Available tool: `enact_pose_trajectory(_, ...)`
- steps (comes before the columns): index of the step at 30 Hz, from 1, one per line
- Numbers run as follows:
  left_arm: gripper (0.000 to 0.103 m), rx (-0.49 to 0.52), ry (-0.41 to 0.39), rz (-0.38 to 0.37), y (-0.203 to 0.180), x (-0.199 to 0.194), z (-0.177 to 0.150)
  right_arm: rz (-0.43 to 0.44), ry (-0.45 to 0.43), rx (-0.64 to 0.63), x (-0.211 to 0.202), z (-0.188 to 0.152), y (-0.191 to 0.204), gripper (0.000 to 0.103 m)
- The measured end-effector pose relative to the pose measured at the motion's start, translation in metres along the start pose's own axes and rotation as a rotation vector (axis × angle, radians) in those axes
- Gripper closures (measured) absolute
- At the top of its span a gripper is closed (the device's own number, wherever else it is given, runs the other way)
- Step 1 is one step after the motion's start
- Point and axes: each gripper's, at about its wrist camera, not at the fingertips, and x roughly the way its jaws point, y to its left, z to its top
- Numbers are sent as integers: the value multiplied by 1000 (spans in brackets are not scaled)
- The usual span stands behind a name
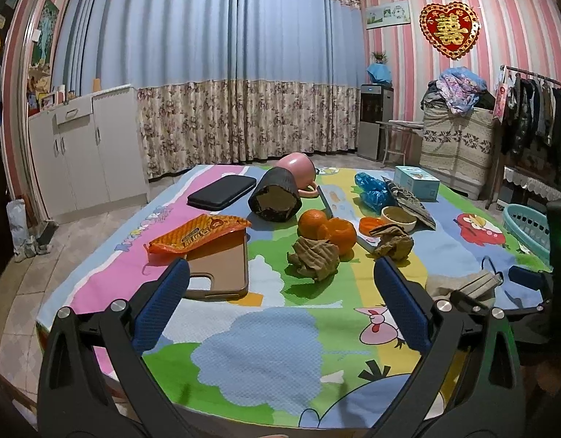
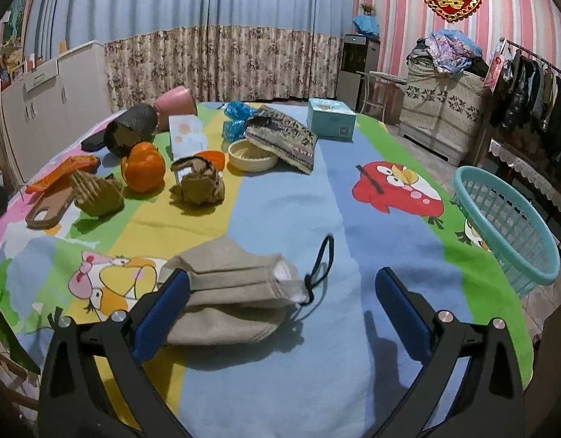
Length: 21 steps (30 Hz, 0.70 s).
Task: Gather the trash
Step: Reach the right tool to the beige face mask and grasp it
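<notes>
On the table, trash is lying uncollected; the basket is showing nothing inside. The right gripper is straddling the face mask, fingers spread; the left gripper is hovering, likewise spread.

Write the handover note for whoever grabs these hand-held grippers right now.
Left hand-held gripper: open, empty, pointing at a crumpled brown paper wad.
Right hand-held gripper: open, empty, over the used face mask at the table's near edge.
A second paper wad lies by the oranges; the orange wrapper rests on a phone case.
The teal basket sits off the table's right side.
No trash visibly collected yet; everything remains.
</notes>
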Motion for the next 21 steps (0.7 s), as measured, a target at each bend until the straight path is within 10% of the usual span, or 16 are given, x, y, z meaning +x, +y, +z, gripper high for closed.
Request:
enact_pose_trajectory(4, 5, 9, -4, -1, -2, -2, 0, 54, 21, 30, 3, -1, -5, 9)
enact_pose_trajectory(12, 5, 31, -7, -2, -10, -6, 3, 171, 19, -1, -2, 0, 2, 52)
enact_pose_trajectory(21, 5, 19, 18, 17, -9, 7, 19, 220, -52, -18, -15, 37, -29, 63)
